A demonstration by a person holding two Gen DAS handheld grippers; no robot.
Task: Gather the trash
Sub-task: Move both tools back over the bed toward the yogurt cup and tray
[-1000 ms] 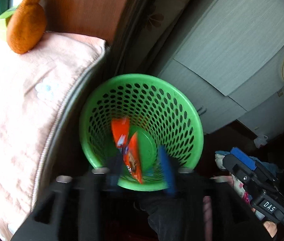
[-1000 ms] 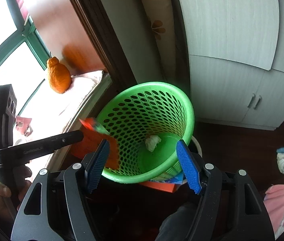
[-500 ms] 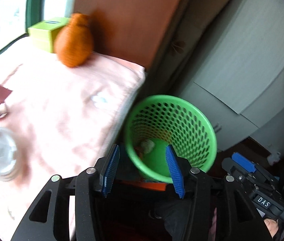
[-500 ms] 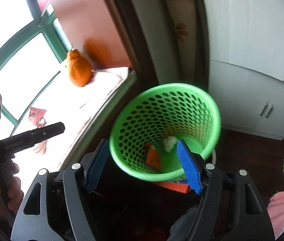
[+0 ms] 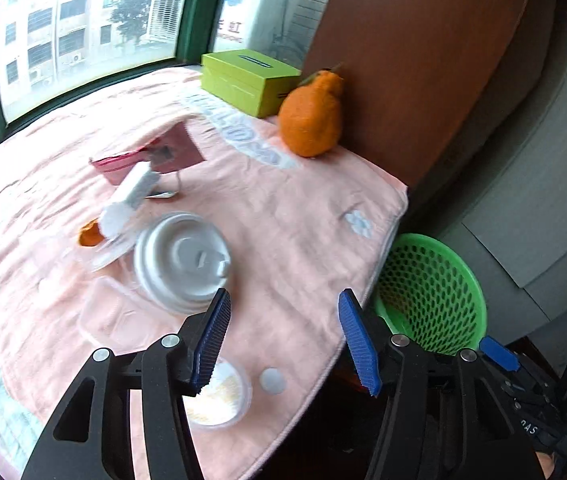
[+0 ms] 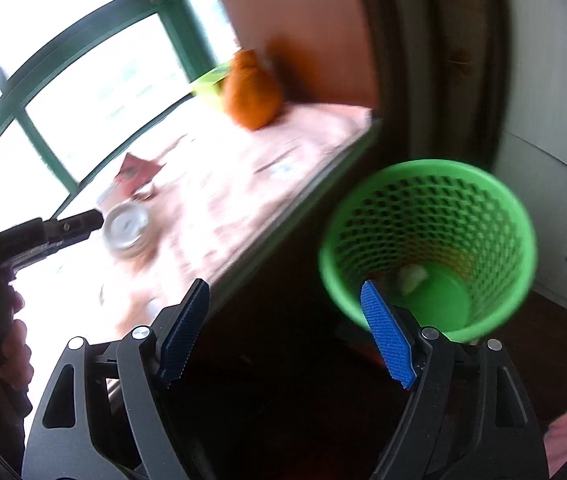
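Pink cloth (image 5: 303, 216) covered the table; your left gripper (image 5: 283, 336), jaws just opening and empty, was nearer the lidded cup (image 5: 181, 258) ahead-left than your right gripper (image 6: 287, 332), also just opening, empty

Daylight from blown-out window (image 6: 83, 60), motion blur in right view, fisheye-dark corners

Pink blanket (image 5: 291, 216) is covering the window ledge w/ stuff lying all over it: green tissue box (image 5: 249, 80) sitting at the back, big orange fruit (image 5: 310, 118) just beside it, white lidded cup (image 5: 183, 258) in the middle, red wrapper (image 5: 151, 158) behind that, small tub (image 5: 223, 398) near the front edge.
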